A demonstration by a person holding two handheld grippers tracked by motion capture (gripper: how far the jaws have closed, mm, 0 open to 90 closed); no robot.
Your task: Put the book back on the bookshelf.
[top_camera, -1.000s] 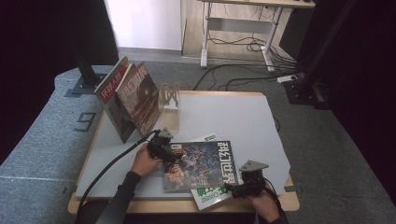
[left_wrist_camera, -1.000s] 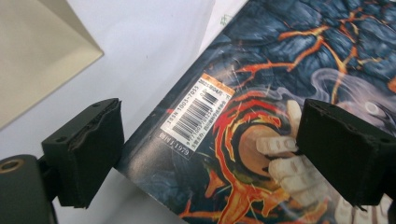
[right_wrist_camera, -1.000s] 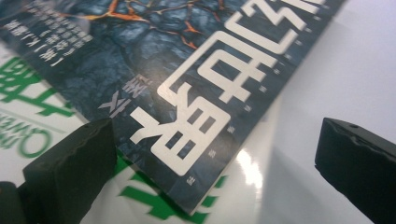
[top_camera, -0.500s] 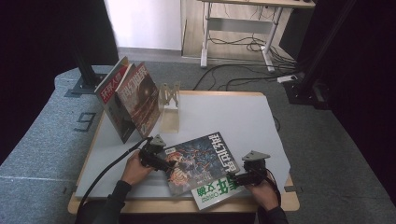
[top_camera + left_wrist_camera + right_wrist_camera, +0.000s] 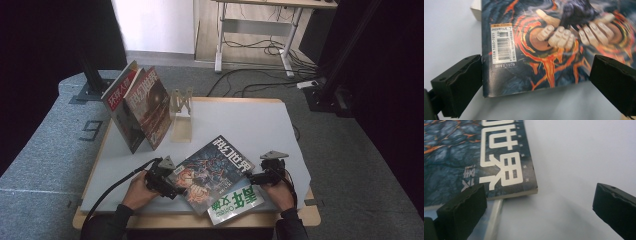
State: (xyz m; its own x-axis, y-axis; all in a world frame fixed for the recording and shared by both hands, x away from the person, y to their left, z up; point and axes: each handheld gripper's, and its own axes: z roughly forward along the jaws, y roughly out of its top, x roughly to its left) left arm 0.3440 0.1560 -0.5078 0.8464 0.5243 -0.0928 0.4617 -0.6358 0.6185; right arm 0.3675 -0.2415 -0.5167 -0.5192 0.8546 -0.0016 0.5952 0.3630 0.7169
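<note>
A dark blue magazine [image 5: 212, 170] with orange flames and white title characters lies flat and askew near the table's front edge, overlapping a green and white magazine [image 5: 239, 202]. My left gripper [image 5: 167, 180] is at its left corner. Its jaws have just been opening and stand wide in the left gripper view [image 5: 536, 85], the barcode corner of the magazine [image 5: 554, 37] lying flat between them, unpressed. My right gripper [image 5: 252, 176] is at the title corner, open [image 5: 539, 207]. That corner [image 5: 474, 157] lies beside its left jaw, over the lower magazine's pale edge [image 5: 494, 220].
Two magazines [image 5: 135, 107] stand leaning at the back left of the white table [image 5: 250, 120], beside a pale wooden rack [image 5: 181, 107]. A cable [image 5: 117, 182] trails from the left gripper over the front edge. A pale block [image 5: 476, 10] lies beyond the magazine.
The dark magazine has turned counter-clockwise, its title now toward the far right. My left hand has moved nearer the front edge; my right hand has moved farther in, to the title corner.
</note>
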